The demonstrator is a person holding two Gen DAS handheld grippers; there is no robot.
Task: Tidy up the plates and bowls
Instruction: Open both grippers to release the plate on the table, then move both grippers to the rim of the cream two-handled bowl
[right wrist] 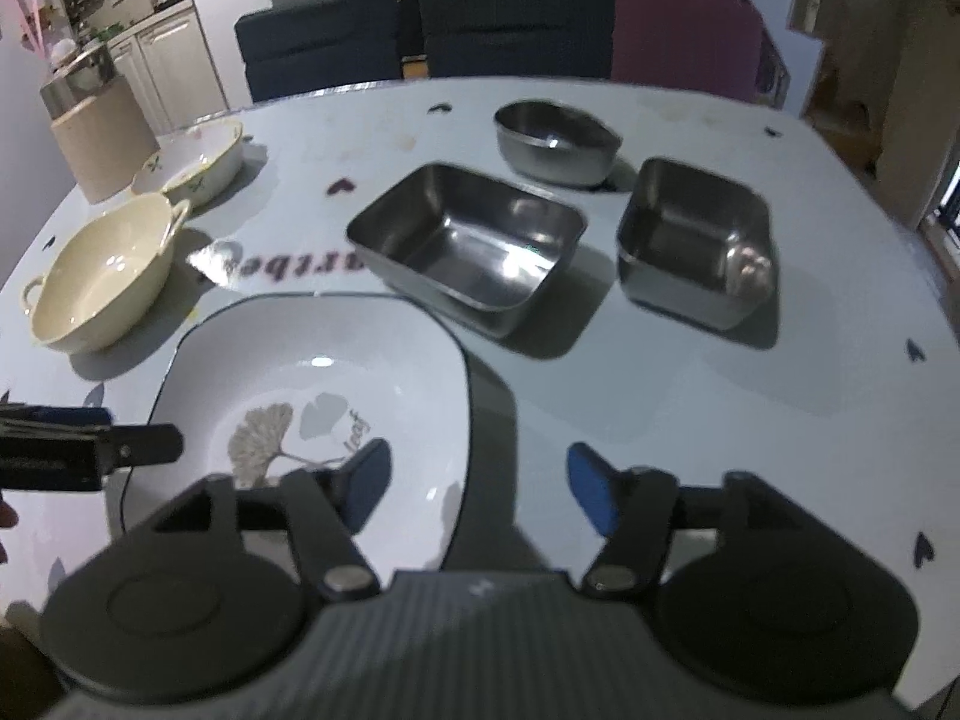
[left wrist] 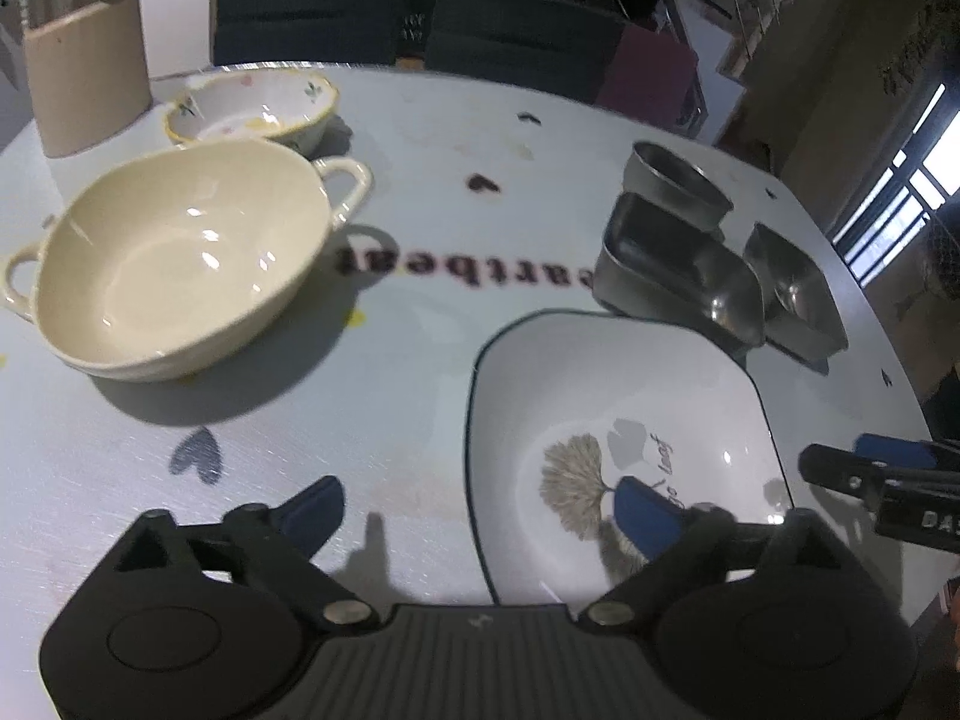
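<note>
A square white plate [left wrist: 600, 372] [right wrist: 312, 348] with a dark rim and a leaf print lies on the table right in front of both grippers. My left gripper [left wrist: 480, 498] stands open across the plate's left rim, one blue pad over the table and one over the plate's inside. My right gripper [right wrist: 478, 465] is open across the plate's right rim, and its pads touch nothing. A cream two-handled bowl [left wrist: 180, 264] [right wrist: 102, 282] and a flowered bowl [left wrist: 252, 105] [right wrist: 192, 162] sit at the far left.
Three steel dishes stand beyond the plate: a rectangular one [right wrist: 468, 240], a square one [right wrist: 696, 234] and a rounded one [right wrist: 555, 141]. A beige canister [left wrist: 84, 84] stands at the far left corner. Dark chairs [right wrist: 318, 42] line the table's far edge.
</note>
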